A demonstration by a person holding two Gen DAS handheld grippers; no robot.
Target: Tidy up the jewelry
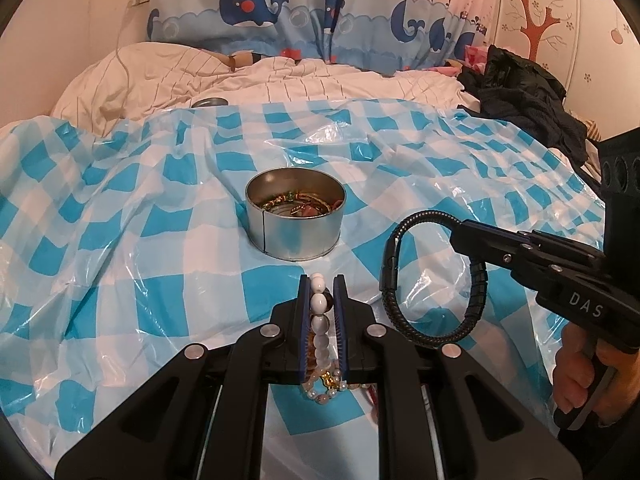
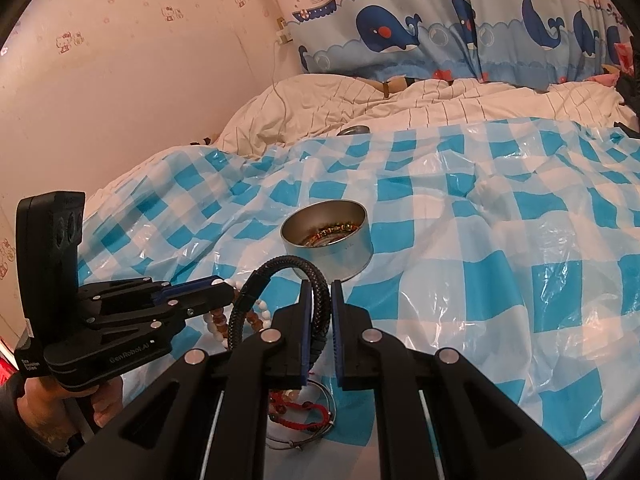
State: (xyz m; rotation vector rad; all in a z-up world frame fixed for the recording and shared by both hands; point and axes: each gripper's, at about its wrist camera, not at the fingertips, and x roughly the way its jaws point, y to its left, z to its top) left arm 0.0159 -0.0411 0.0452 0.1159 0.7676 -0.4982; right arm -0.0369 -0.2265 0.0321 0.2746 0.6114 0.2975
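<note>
The left gripper is angled downward, its blue-padded jaws clamped on a white beaded bracelet. The right gripper is pitched down more gently, its jaws pinched on a black braided cord bracelet (the loop hangs free to one side). Each black handle is gripped by a bare hand: left, right.

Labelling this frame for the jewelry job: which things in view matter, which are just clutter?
Job:
- white bead bracelet, in left gripper
- black braided bracelet, in right gripper
- round metal tin, jewelry already inside
- red cord bracelet and wire bangle, loose on the checked plastic sheet

Lying about:
- whale curtain
- striped duvet
- dark clothes
</note>
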